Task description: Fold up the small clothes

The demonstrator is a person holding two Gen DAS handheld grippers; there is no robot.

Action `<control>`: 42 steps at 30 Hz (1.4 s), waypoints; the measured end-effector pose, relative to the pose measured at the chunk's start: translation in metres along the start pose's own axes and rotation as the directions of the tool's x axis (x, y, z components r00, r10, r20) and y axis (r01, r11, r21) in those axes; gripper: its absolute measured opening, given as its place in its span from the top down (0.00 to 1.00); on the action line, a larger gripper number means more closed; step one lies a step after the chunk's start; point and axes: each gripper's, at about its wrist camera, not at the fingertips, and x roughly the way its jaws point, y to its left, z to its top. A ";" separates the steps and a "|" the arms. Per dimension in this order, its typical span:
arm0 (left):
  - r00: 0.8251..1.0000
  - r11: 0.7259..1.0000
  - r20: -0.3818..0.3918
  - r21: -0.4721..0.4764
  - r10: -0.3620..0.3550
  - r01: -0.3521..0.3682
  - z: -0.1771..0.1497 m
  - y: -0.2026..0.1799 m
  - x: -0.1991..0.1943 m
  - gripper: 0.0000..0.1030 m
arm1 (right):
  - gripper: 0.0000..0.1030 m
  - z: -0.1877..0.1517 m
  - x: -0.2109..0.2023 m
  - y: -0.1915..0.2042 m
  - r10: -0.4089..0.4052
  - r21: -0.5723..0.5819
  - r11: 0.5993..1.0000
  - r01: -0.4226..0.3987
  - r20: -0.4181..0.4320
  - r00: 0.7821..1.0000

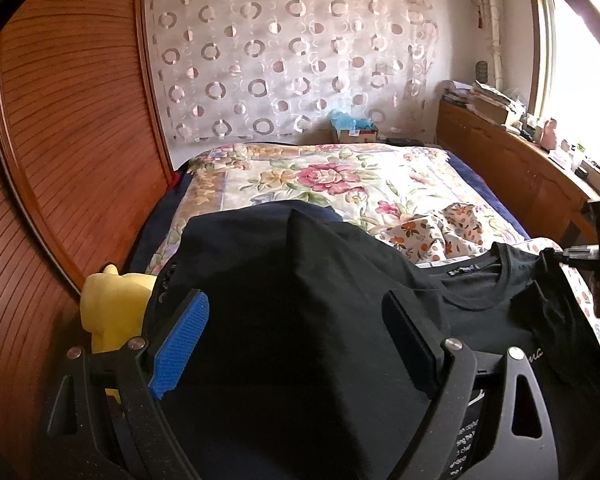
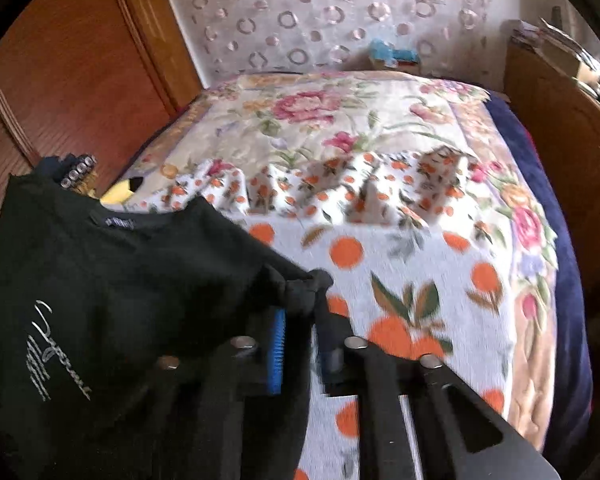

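Right now my right gripper [image 2: 300, 344] pinches a bunched edge of the black T-shirt [image 2: 112, 280] over the orange-print sheet [image 2: 400, 280], while my left gripper [image 1: 296, 344] gapes wide with dark cloth draped between its fingers, neckline lying rightward.

The bed [image 2: 540, 208] carries a floral quilt [image 1: 320, 176] — orange-print cloth [image 2: 380, 248] and black T-shirt [image 2: 120, 272] atop.

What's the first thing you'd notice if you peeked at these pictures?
A big black T-shirt fills the front; the right tongs are pinched on a bunched bit of its edge. The left tongs gape wide over the dark cloth. Behind lies a bedspread with huge pink flowers, and a cloth with oranges on it.
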 end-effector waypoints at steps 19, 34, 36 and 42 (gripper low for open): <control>0.998 0.998 -0.041 -0.030 -0.056 0.055 0.009 0.012 0.020 0.34 | 0.45 -0.022 0.004 0.006 -0.129 -0.013 0.992 0.129 -0.017 0.992; 0.983 0.988 -0.106 -0.038 -0.152 0.149 0.027 0.006 0.049 0.67 | 0.37 -0.017 0.013 0.012 -0.171 -0.046 0.984 0.171 0.008 0.985; 0.978 0.984 -0.112 -0.027 -0.176 0.174 0.026 -0.001 0.050 0.85 | 0.40 -0.016 0.014 0.014 -0.170 -0.048 0.984 0.170 0.006 0.985; 0.962 0.962 -0.017 0.017 -0.272 0.272 0.027 -0.026 -0.004 0.95 | 0.91 -0.020 -0.006 0.022 -0.089 -0.088 0.992 0.093 0.042 0.995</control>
